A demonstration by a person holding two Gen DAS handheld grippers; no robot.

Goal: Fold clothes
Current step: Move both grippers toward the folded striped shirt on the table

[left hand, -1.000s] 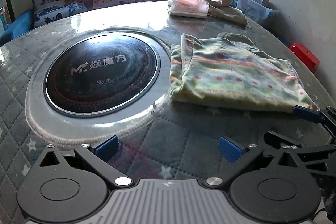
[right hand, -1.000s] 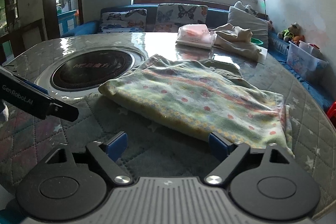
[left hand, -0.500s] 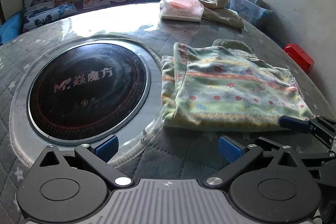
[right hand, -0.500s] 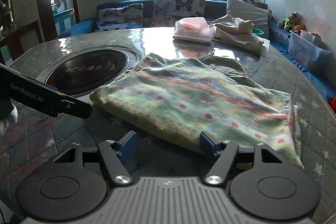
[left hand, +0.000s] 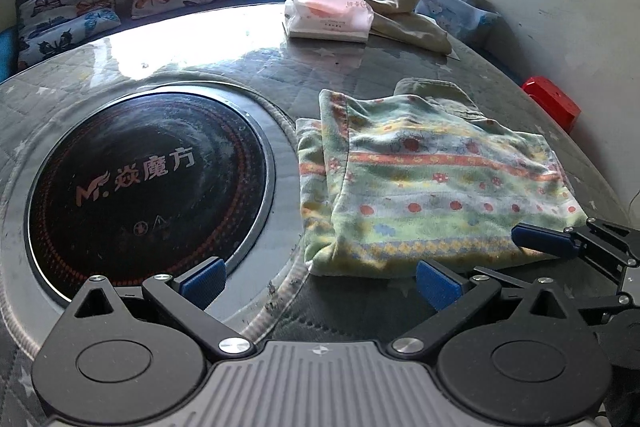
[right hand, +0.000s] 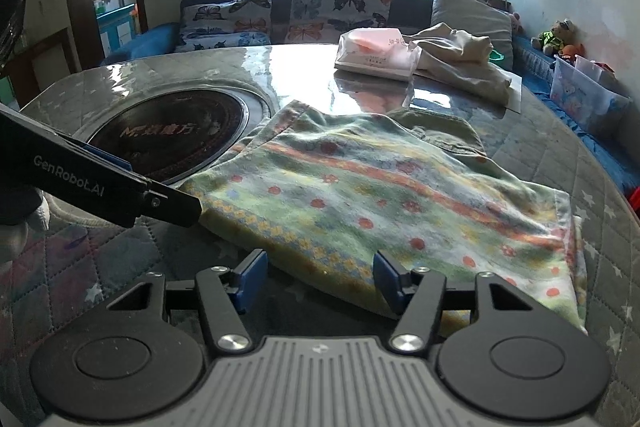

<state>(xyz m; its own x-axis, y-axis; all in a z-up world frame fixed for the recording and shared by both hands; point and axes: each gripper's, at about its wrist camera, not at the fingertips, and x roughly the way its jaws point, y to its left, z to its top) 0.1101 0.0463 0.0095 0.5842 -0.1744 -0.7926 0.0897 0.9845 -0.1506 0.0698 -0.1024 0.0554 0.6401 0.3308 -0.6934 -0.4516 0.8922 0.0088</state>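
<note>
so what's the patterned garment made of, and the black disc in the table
Garment: looks like soft knit or fleece-like cotton, matte and slightly fuzzy, with printed stripes and dots; the exact fibre is unclear. Black disc: apparently glass or ceramic, glossy, since it shows glare, with a printed logo and a metal-looking ring around it.

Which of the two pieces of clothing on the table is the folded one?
The green patterned garment, lying flat in neat layers just in front of both grippers. The beige garment at the far side, beside the tissue pack, is a crumpled heap.
</note>
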